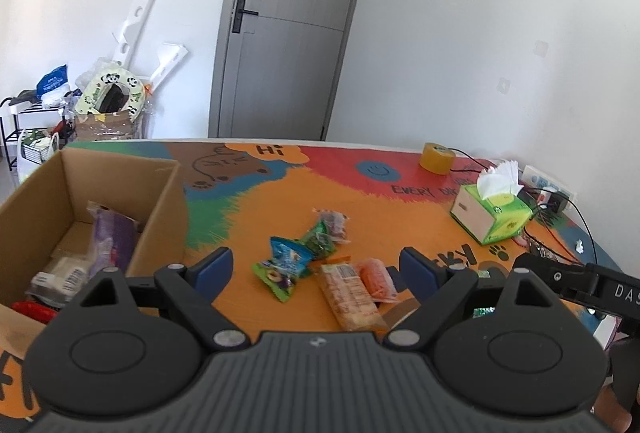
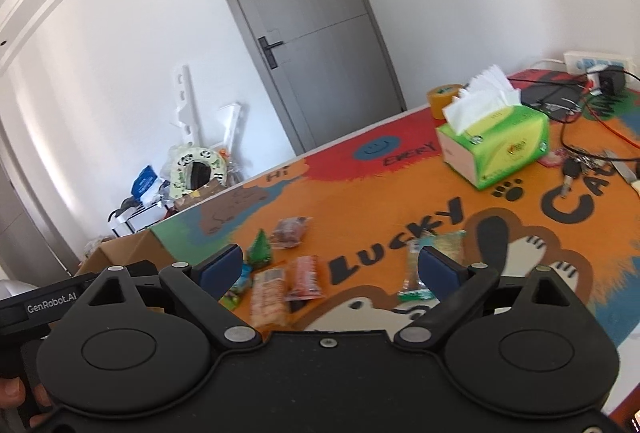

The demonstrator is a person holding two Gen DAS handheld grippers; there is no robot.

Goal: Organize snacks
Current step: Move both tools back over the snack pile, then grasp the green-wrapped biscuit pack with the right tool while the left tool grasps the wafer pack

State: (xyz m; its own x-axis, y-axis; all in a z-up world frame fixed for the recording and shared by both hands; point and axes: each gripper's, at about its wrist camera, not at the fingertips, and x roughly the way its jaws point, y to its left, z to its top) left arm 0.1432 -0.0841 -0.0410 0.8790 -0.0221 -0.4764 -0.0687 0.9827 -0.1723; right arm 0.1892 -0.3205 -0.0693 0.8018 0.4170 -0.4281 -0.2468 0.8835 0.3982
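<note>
Several snack packets lie loose on the colourful table mat [image 1: 360,193]: a blue and green packet [image 1: 286,267], a green packet [image 1: 320,239], a long cracker packet [image 1: 350,293] and an orange-red packet [image 1: 376,279]. My left gripper [image 1: 316,269] is open and empty, just above and in front of them. A cardboard box [image 1: 160,201] at the left holds a purple packet [image 1: 112,241] and others. My right gripper [image 2: 330,267] is open and empty above the cracker packet [image 2: 268,297] and the red packet [image 2: 306,277]; a green-white packet [image 2: 434,253] lies by its right finger.
A green tissue box [image 1: 492,217] [image 2: 496,141] and a roll of yellow tape [image 1: 436,157] stand at the right back. Cables, keys [image 2: 576,165] and a power strip [image 2: 596,67] lie at the far right. A grey door and clutter are behind the table.
</note>
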